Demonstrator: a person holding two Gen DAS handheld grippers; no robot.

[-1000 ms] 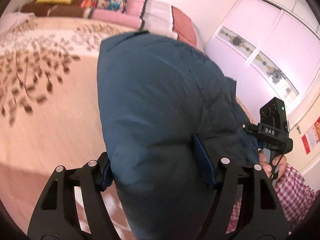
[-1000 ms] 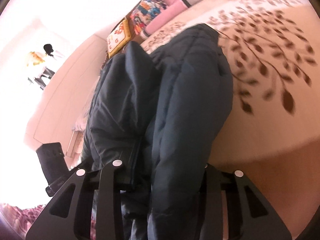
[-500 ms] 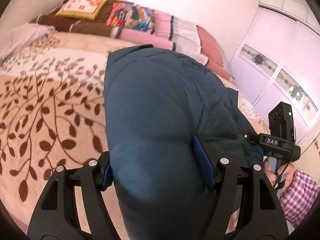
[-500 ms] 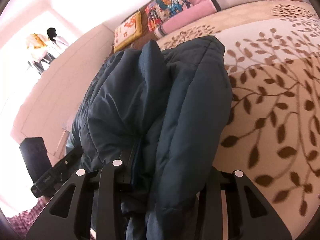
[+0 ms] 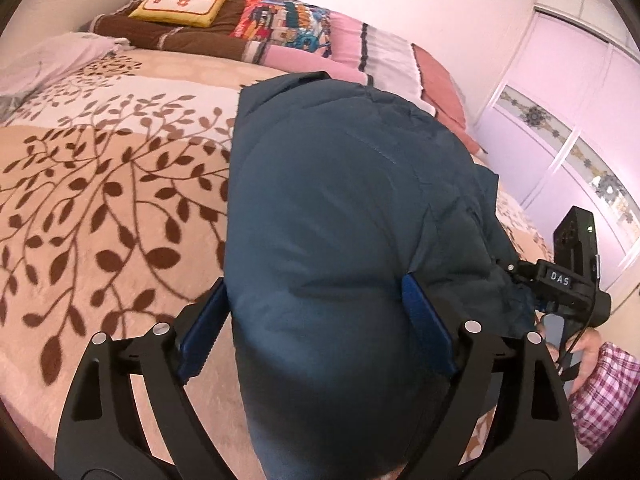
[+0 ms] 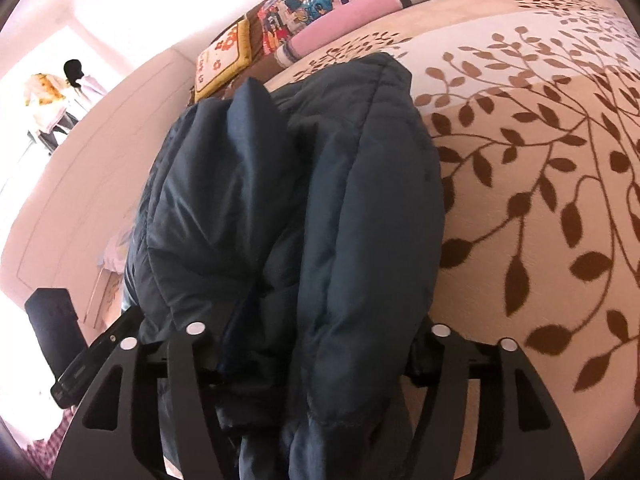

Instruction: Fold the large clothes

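A dark blue padded jacket [image 5: 340,220] is bunched and held up over the bed. My left gripper [image 5: 316,312] is shut on a thick fold of it, blue pads [image 5: 424,320] pressing both sides. My right gripper [image 6: 316,344] is shut on the jacket [image 6: 304,200] too, with two bulky folds squeezed between its black fingers [image 6: 188,360]. The right gripper's body shows in the left wrist view [image 5: 572,272] at the jacket's right edge, held by a hand in a plaid sleeve. The jacket's lower part is hidden below both views.
The bed carries a beige blanket with a brown leaf pattern [image 5: 100,200]. Pillows and folded quilts [image 5: 280,36] line the headboard. A lilac wardrobe [image 5: 568,100] stands to the right. A black box [image 6: 52,320] sits by the wall on the left.
Both grippers have carried the jacket forward and lower over the bed; the blanket and pillows fill more of both views. Both grips are unchanged.
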